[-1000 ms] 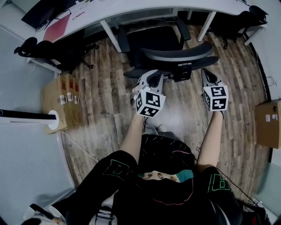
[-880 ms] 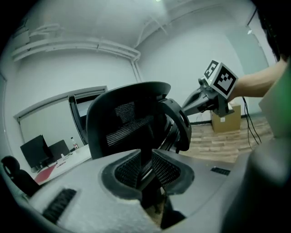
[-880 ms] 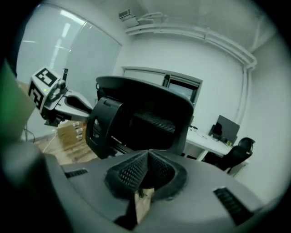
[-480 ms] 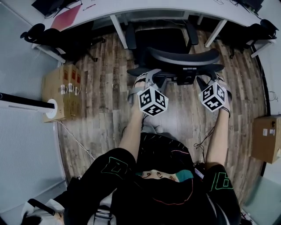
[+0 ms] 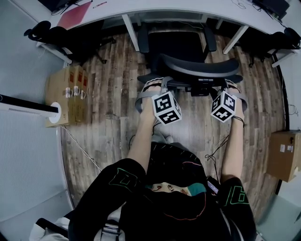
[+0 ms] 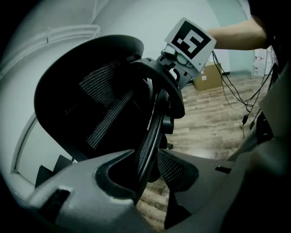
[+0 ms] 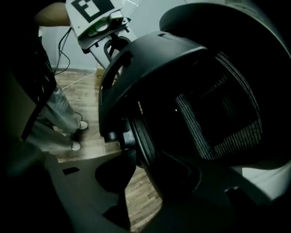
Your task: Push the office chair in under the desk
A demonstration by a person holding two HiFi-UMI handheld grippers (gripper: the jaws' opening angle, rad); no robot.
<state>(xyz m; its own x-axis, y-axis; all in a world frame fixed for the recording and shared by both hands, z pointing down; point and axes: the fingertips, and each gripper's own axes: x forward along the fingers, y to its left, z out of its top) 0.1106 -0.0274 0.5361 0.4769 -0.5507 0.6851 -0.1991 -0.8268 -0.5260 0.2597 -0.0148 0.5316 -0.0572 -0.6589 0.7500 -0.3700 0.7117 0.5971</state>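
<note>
The black mesh office chair point(image 5: 197, 66) faces the white desk point(image 5: 188, 5), its seat point(image 5: 176, 44) partly under the desktop between the desk legs. My left gripper point(image 5: 151, 86) is at the left end of the backrest, my right gripper point(image 5: 233, 87) at the right end. In the left gripper view the backrest's edge point(image 6: 152, 123) runs between the jaws of the left gripper point(image 6: 148, 159). In the right gripper view the edge point(image 7: 141, 136) likewise stands inside the right gripper point(image 7: 145, 161). Both sets of jaws have just been opening and show gaps beside the edge.
Cardboard boxes point(image 5: 66, 96) stand on the wood floor at the left, another box point(image 5: 284, 153) at the right. More black chairs point(image 5: 61, 37) point(image 5: 287, 37) flank the desk. A red folder point(image 5: 75, 14) lies on the desktop. Cables point(image 5: 218, 146) trail by the person's legs.
Both grippers have rolled and sunk a little along the backrest's ends. Their jaws, shut a second ago, now stand spread around the backrest's edge.
</note>
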